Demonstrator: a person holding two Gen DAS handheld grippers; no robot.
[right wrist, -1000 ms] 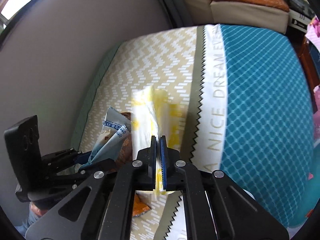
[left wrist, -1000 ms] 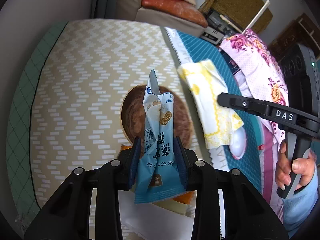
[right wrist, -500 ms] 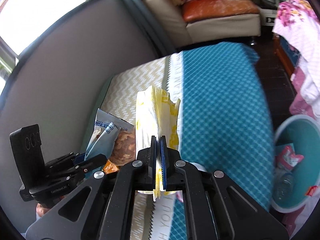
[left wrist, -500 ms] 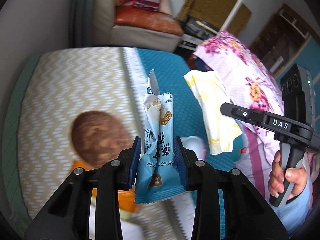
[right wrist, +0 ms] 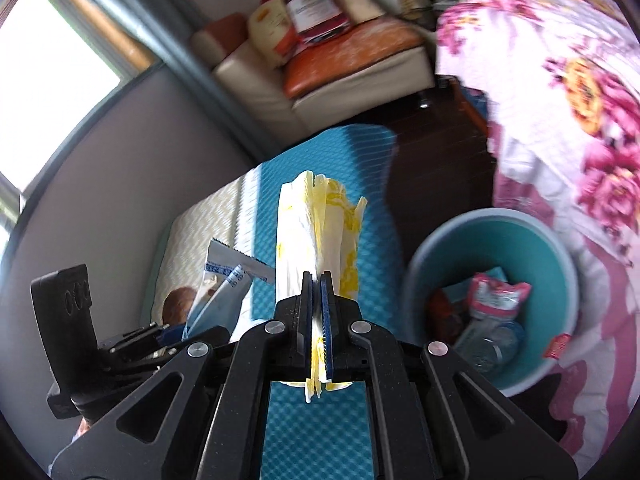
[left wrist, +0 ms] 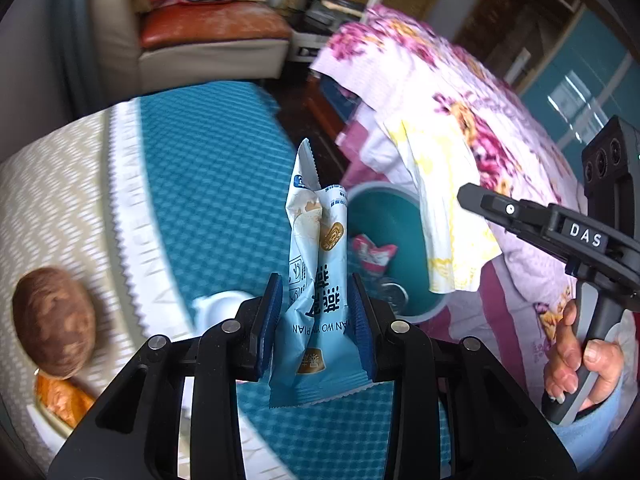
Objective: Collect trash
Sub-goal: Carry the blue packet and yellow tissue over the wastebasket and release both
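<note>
I see a glossy pale-blue plastic snack wrapper (left wrist: 316, 280) between matt black plastic fingers (left wrist: 224, 364), a soft crumpled white-and-yellow paper napkin (right wrist: 316, 232), a smooth teal plastic bin (right wrist: 492, 240), and quilted teal cloth (left wrist: 216, 184).

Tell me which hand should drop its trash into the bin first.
Right, probably. Its tongs, shut on the yellow napkin, sit beside the teal bin; the left tongs with the blue wrapper look farther back over the table.

Cream sofa (right wrist: 320, 92), bright window (right wrist: 52, 52), dark floor (right wrist: 436, 136)
</note>
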